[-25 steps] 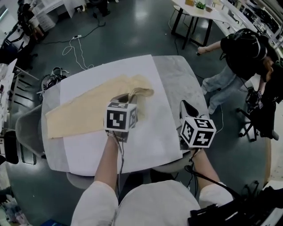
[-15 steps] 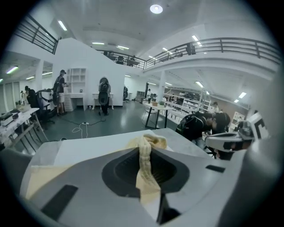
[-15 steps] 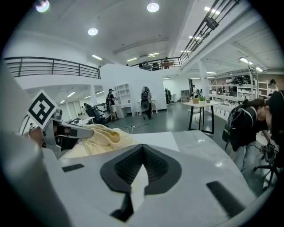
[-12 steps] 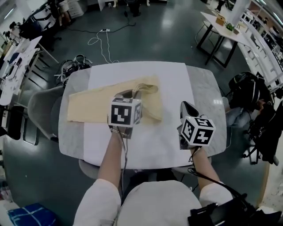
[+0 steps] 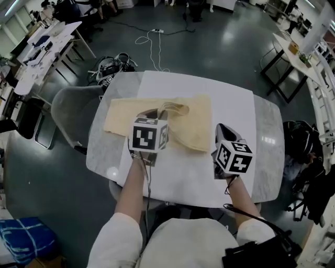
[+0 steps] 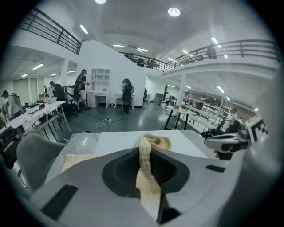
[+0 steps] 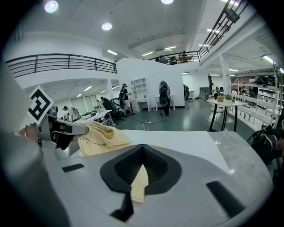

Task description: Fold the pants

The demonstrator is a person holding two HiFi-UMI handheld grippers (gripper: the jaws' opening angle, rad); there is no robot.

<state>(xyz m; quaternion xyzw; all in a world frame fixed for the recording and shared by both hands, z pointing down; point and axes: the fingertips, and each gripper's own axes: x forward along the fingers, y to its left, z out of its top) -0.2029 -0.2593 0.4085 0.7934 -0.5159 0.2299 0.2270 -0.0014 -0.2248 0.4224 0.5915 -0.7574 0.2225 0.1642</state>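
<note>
The left gripper has its jaws pinched narrowly on a bunched, knit-textured fold of the soft pale-yellow pants, and the right gripper nips a thin flap of the same cloth. Each gripper carries a cube printed with black-and-white square markers. The pants lie partly folded across the far half of a smooth white sheet on the rounded grey table.

Glossy dark floor, white desks, ceiling lights, railed mezzanine.
</note>
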